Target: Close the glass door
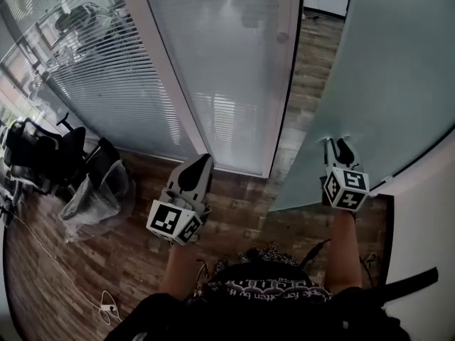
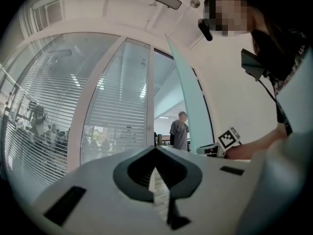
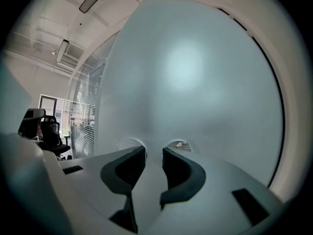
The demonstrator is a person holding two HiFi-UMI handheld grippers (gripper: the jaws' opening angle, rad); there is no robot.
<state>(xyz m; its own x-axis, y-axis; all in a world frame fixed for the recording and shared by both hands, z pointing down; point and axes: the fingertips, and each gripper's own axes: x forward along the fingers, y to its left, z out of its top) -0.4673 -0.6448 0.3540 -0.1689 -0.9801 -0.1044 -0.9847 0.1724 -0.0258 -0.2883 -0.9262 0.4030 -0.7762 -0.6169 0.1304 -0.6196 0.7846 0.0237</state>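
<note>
right claw (image 1: 337,145) is on the glass door (image 1: 394,77): jaws apart, both tips against the frosted face, nothing between them, so contact only, no grip. in the right gripper view the frosted pane fills everything ahead of the claw, with two small clearer patches right at the tips. the contact spot is low on the door, just above its bottom edge. the door stands open at an angle, and its free edge runs up to the left of the right claw. between that edge and the white frame post (image 1: 284,84) further left, a strip of wooden floor (image 1: 307,62) shows through the doorway. left claw (image 1: 200,162) has its jaws together and empty. it hangs in free air, touches nothing, and sits well left of the right claw, apart from the door. straight ahead of it is the fixed glass wall (image 1: 213,62) with blinds behind it. in the left gripper view, ahead and a bit right of the left claw, a person (image 2: 180,131) stands far off through the doorway. the door shows there edge-on just right of that person, and the right claw's marker cube is further right again. on the floor just left of the left claw is a clear plastic bag (image 1: 96,194), with black office chairs (image 1: 43,155) further left. a white cable (image 1: 64,275) trails over the floor behind and left of the left claw. a bare forearm runs back from each claw toward the wearer.
</note>
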